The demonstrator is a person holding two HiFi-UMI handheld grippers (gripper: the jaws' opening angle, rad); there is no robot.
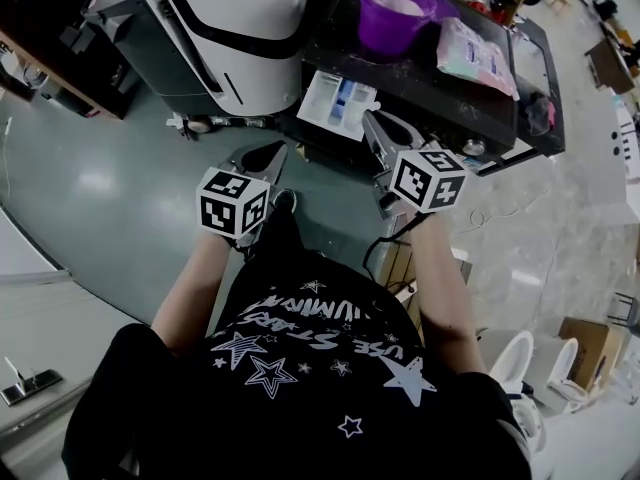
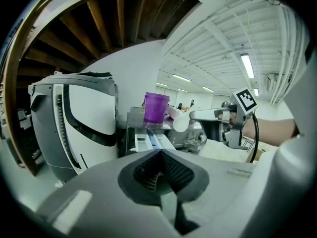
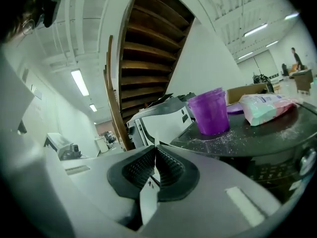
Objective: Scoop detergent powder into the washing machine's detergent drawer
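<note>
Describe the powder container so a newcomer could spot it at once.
On the dark top of the washing machine, at the far left end as the head view shows it, stands a purple tub with white powder inside. A pastel bag lies flat beside it; the tub is the only upright, open, purple thing there.

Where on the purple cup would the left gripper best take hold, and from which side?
Probably the side wall, fingers level across the round body, coming from its front-left. The purple cup stands upright and open with powder inside, so it should stay level, and the bag lies close on its right.
</note>
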